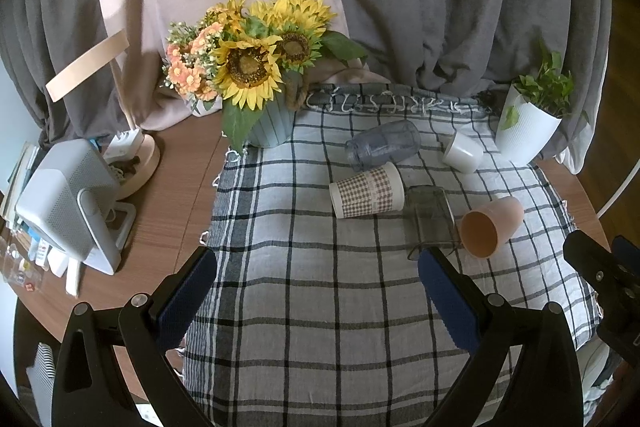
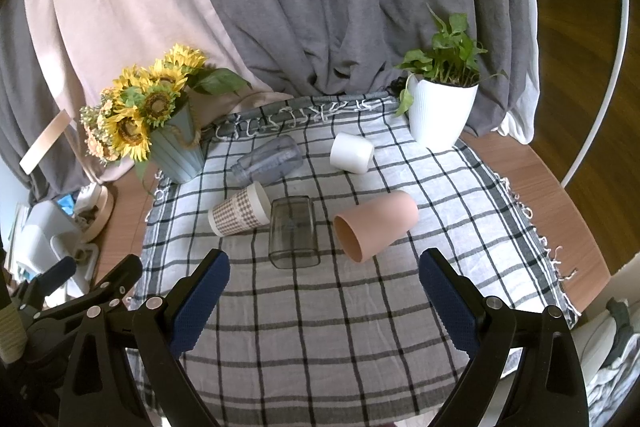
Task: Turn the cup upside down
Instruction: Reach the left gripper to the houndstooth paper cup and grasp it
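Note:
Several cups lie on their sides on the checked cloth [image 1: 320, 307]: a pink cup [image 1: 490, 227] [image 2: 376, 225], a clear square glass [image 1: 430, 217] [image 2: 292, 231], a gingham paper cup [image 1: 366, 191] [image 2: 240, 213], a bluish clear jar [image 1: 382, 145] [image 2: 268, 159] and a white cup [image 1: 462, 151] [image 2: 352, 151]. My left gripper [image 1: 318, 263] is open and empty, above the cloth in front of the cups. My right gripper [image 2: 324, 267] is open and empty, just before the glass and pink cup. It also shows at the right edge of the left wrist view [image 1: 600, 275].
A sunflower bouquet in a blue pot [image 1: 260, 75] [image 2: 176, 143] stands at the back left. A white pot with a green plant [image 1: 528, 131] [image 2: 440, 115] stands at the back right. A grey device [image 1: 64, 199] and clutter sit at the left table edge. Curtains hang behind.

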Action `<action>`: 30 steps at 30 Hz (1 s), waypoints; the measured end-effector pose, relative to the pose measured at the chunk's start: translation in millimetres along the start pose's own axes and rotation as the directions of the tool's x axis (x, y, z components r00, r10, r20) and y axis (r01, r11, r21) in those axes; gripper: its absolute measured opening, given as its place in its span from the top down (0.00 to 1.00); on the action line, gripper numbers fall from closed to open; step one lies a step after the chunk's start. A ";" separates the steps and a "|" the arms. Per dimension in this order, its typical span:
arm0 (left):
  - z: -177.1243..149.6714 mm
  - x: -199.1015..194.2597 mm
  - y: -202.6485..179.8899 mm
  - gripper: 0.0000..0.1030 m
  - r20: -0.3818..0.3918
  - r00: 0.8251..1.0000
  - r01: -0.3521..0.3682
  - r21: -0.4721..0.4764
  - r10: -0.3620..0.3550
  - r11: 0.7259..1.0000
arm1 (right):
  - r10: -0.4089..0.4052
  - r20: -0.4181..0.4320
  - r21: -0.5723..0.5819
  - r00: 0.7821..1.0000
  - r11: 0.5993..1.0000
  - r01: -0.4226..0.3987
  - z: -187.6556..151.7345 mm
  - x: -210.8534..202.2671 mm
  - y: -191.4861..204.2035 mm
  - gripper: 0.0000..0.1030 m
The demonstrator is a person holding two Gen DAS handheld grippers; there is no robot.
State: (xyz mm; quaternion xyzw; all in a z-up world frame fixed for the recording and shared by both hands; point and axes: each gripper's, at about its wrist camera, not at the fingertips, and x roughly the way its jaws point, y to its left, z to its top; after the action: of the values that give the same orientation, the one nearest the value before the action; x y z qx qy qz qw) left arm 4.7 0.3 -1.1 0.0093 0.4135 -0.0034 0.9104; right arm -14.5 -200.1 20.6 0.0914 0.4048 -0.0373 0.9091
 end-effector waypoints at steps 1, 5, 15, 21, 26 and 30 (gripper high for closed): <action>0.9 1.8 0.6 0.00 -0.004 1.000 0.004 0.003 -0.004 1.000 | 0.000 -0.004 0.001 1.000 1.000 0.000 -0.2 0.8 -0.2 0.07; 6.1 16.6 2.6 0.00 -0.042 0.999 0.032 0.020 -0.031 0.999 | 0.009 -0.030 0.005 1.000 1.000 -0.009 -0.4 12.6 -5.7 0.07; 33.5 86.8 1.8 0.00 -0.183 0.974 0.161 0.147 -0.133 0.976 | 0.004 -0.177 0.188 0.984 0.982 0.030 1.3 72.4 -6.7 0.07; 50.0 129.4 -7.0 0.00 -0.263 0.952 0.226 0.256 -0.158 0.940 | -0.020 -0.264 0.304 0.964 0.947 0.103 -5.9 102.7 -5.1 0.07; 57.1 160.9 -15.5 0.00 -0.315 0.937 0.259 0.338 -0.150 0.905 | 0.010 -0.346 0.357 0.938 0.926 0.122 -13.9 124.7 4.4 0.07; 60.8 182.0 -28.0 0.00 -0.351 0.925 0.294 0.411 -0.148 0.863 | 0.018 -0.402 0.415 0.916 0.895 0.164 -19.6 144.2 1.0 0.07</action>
State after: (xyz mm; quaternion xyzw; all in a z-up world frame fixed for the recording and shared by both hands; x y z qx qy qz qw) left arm 169.9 -28.6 -98.6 0.1751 0.5356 -0.2046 0.8004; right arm 67.9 -194.3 -99.2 0.2843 0.5640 -0.1435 0.7619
